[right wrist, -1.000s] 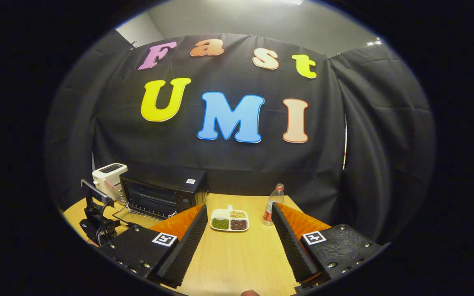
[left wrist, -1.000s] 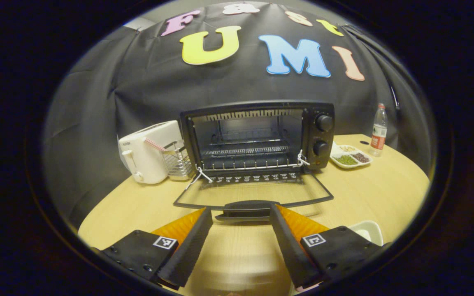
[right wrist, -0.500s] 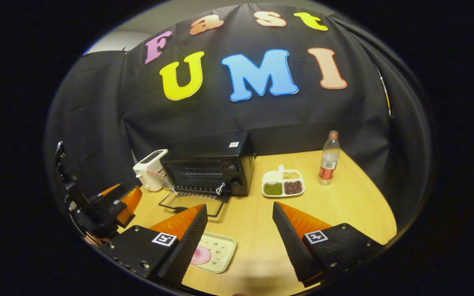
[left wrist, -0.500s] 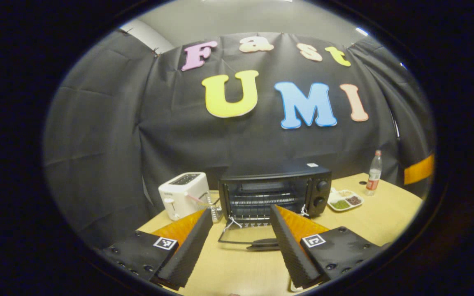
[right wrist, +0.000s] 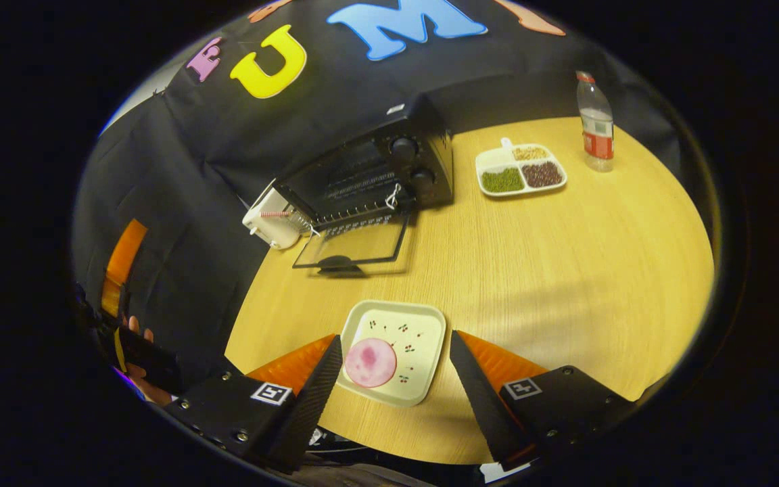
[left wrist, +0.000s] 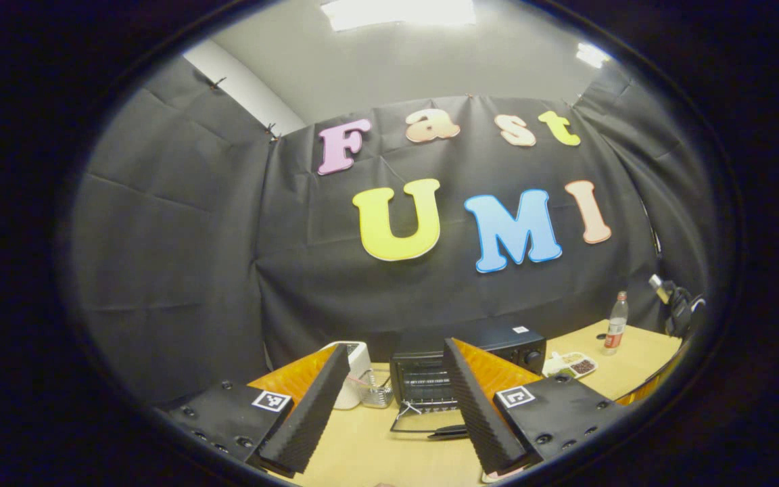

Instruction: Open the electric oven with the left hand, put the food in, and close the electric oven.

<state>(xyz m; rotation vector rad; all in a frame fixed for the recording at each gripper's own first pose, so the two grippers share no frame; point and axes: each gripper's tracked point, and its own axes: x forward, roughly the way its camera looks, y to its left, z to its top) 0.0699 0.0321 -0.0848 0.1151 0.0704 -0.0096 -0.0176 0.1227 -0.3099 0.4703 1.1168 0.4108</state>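
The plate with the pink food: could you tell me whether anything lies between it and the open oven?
Nothing visible does. In the right gripper view the plate sits between the right gripper's open jaws, and only bare table separates it from the oven, whose door lies folded down flat.

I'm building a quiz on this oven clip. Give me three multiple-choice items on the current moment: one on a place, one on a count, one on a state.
1. Where does the square plate with the pink slice lie?
A. inside the oven
B. on the table, in front of the right gripper
C. beside the bottle

2. How many knobs show on the oven?
A. one
B. two
C. four

3. How is the oven door?
A. folded down open
B. shut
C. removed

Key: 1 B, the plate sits on bare wood between that gripper's open fingers; 2 B, two knobs are stacked on the oven's right panel; 3 A, the glass door lies flat on the table.
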